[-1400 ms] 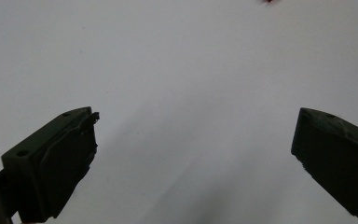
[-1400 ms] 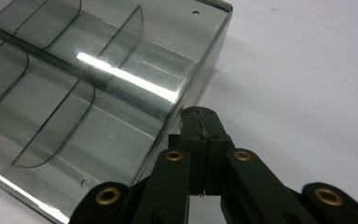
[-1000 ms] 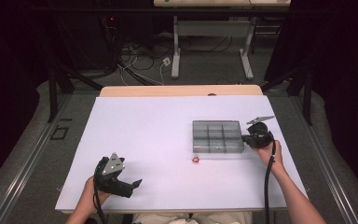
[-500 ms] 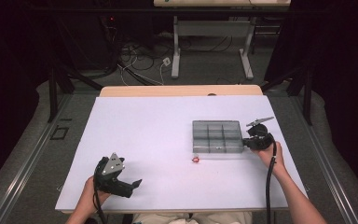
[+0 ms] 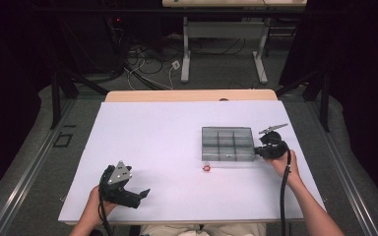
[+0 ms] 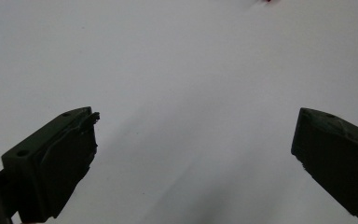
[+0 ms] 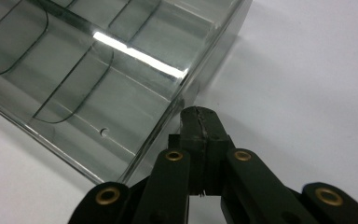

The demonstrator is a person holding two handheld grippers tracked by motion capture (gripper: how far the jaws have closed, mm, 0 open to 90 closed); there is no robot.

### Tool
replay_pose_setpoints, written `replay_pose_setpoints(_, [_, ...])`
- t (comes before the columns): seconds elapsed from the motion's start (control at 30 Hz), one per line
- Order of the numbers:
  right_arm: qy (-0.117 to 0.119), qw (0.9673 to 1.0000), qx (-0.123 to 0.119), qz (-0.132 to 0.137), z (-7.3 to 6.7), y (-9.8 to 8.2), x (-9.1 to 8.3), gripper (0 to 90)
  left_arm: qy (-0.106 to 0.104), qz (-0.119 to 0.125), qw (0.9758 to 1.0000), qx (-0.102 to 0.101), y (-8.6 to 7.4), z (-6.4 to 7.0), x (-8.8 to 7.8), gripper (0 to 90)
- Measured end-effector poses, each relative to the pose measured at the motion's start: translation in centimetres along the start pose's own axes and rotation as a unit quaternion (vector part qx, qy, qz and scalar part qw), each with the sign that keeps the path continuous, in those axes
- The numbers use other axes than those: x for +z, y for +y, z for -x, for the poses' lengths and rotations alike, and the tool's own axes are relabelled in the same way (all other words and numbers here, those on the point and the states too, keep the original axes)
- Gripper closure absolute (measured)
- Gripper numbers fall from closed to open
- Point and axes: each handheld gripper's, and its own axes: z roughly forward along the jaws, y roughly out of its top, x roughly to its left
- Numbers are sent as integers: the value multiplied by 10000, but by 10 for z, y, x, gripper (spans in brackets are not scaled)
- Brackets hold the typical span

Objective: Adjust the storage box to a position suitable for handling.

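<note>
High view: a white table (image 5: 177, 147) carries a clear grey compartment box (image 5: 227, 144) at about 3 o'clock from its middle, divided into a grid of small cells. The right gripper (image 5: 262, 151) sits at the box's 3 o'clock side, its tip against the near right corner of the box wall, held by the person's right hand (image 5: 283, 164) with the cable trailing back toward 6 o'clock. Right gripper view puts the right gripper (image 7: 200, 122) with its jaws pressed flat together, nothing between them, the tip touching the outer wall of the box (image 7: 98, 84) at its corner. A small red piece (image 5: 207, 168) lies on the table just beyond the box's 7 o'clock corner, apart from both grippers. The left gripper (image 5: 140, 195) rests at the table's 7 o'clock edge, well apart from the box; left gripper view shows the left gripper (image 6: 193, 144) with jaws spread wide over bare table, the red piece (image 6: 265, 1) at 12 o'clock.
</note>
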Motion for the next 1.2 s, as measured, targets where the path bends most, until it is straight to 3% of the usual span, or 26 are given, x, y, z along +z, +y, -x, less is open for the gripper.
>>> replay_pose_setpoints(0.2, [-28, 9999, -95, 63, -6, 3, 1, 900, -6, 11, 10000, -9, 0, 0, 0, 0])
replay_pose_setpoints(0.47, [-59, 9998, -24, 163, -8, 3, 5, 900, -9, -9, 10000, -6, 0, 0, 1, 0])
replay_pose_setpoints(0.57, [-72, 9994, -81, 331, -13, 5, 6, 900, -10, -12, 10000, -7, 0, 0, 1, 0])
replay_pose_setpoints(0.93, [-113, 9993, -161, 326, -27, 11, 14, 900, -11, -20, 10000, 21, 0, 0, 1, 0])
replay_pose_setpoints(1.2, [-18, 9993, -248, 280, -28, 10, 15, 900, -11, -1, 10000, -2, 0, 0, 1, 1])
